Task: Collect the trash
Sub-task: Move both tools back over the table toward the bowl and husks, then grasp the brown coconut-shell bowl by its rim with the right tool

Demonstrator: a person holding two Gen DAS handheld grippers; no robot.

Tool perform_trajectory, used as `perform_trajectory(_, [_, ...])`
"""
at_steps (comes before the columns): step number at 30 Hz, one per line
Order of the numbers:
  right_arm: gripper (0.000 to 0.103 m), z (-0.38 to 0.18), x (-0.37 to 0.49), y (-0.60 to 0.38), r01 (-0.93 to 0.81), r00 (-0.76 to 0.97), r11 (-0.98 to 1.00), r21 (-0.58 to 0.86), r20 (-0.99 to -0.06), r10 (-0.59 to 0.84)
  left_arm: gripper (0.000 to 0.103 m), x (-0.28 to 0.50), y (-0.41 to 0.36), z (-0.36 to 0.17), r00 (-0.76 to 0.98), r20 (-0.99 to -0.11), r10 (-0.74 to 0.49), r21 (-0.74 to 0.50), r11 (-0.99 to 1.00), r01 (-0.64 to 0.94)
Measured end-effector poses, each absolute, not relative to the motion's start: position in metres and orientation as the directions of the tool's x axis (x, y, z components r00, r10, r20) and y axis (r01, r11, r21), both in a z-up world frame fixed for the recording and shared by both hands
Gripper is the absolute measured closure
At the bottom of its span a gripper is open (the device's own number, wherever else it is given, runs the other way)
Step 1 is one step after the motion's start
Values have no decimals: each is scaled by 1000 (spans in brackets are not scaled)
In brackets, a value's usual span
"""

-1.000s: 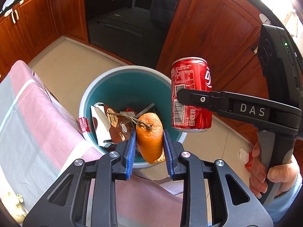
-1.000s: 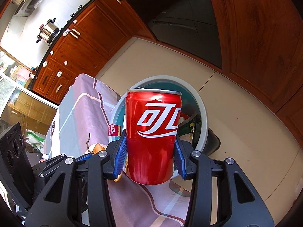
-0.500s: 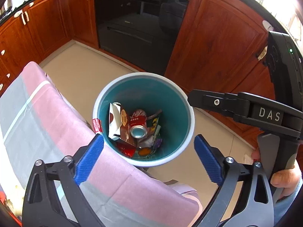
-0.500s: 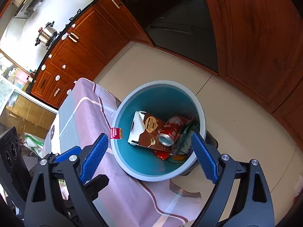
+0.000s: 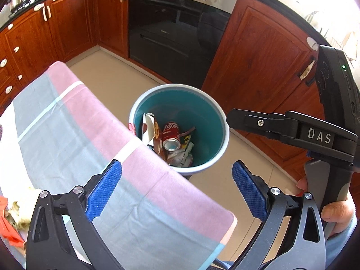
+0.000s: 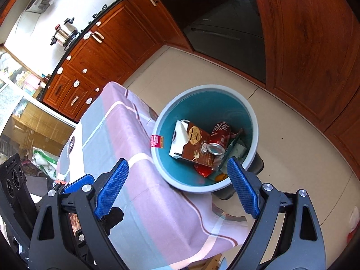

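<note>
A teal bin (image 5: 180, 87) with a pale rim (image 6: 209, 88) stands on the floor against the table's edge. Inside it lie a red soda can (image 5: 171, 135) (image 6: 221, 135), a brown and white carton (image 6: 193, 141) (image 5: 149, 127) and a bit of orange peel (image 6: 220, 176) among wrappers. My left gripper (image 5: 175, 164) hangs open above the cloth's edge and the bin, nothing between its blue pads. My right gripper (image 6: 177, 160) is also open and empty over the bin's near rim. One of its fingers (image 5: 252, 119) reaches in from the right, a hand (image 5: 337, 211) on its handle.
The table wears a pink and grey checked cloth (image 5: 78, 135) (image 6: 135, 139). Yellowish scraps and something red (image 5: 15, 211) lie on it at far left. Wooden cabinets (image 5: 258, 51) and a black oven (image 5: 175, 33) ring the beige floor (image 6: 292, 153). A red scrap (image 6: 353, 231) lies on the floor.
Both grippers opened: the orange peel left the left one, the red can left the right one, and both now lie in the bin. Both hands rose and drew back.
</note>
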State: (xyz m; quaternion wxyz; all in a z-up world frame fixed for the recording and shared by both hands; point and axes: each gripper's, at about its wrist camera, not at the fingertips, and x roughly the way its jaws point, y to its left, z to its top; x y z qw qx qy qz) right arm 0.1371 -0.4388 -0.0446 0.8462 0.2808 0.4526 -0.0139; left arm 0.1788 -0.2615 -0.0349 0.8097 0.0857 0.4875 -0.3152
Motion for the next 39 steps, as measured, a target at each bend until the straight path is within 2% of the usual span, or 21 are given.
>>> perform_trajectory(19, [18, -20, 119, -297, 81, 524, 902, 424, -788, 323, 4, 119, -95, -20, 420, -812, -405, -201, 870, 450])
perform_trajectory(25, [18, -32, 120, -236, -15, 453, 913, 408, -811, 370, 4, 107, -33, -26, 471, -804, -363, -189, 907, 377])
perform_trajectory(30, [18, -41, 118, -183, -162, 423, 917, 364, -814, 398, 4, 99, 18, -36, 503, -795, -338, -210, 932, 295])
perform_trajectory(37, [18, -70, 125, -139, -198, 337, 926, 322, -865, 373, 4, 99, 72, -60, 501, -808, -309, -246, 951, 189])
perform_trajectory(38, [19, -73, 127, -135, -203, 326, 926, 320, -869, 372, 4, 100, 76, -61, 500, -810, -308, -251, 951, 179])
perform_trajectory(39, [25, -77, 129, -130, -206, 316, 925, 318, -874, 371, 4, 101, 81, -63, 501, -810, -305, -254, 952, 169])
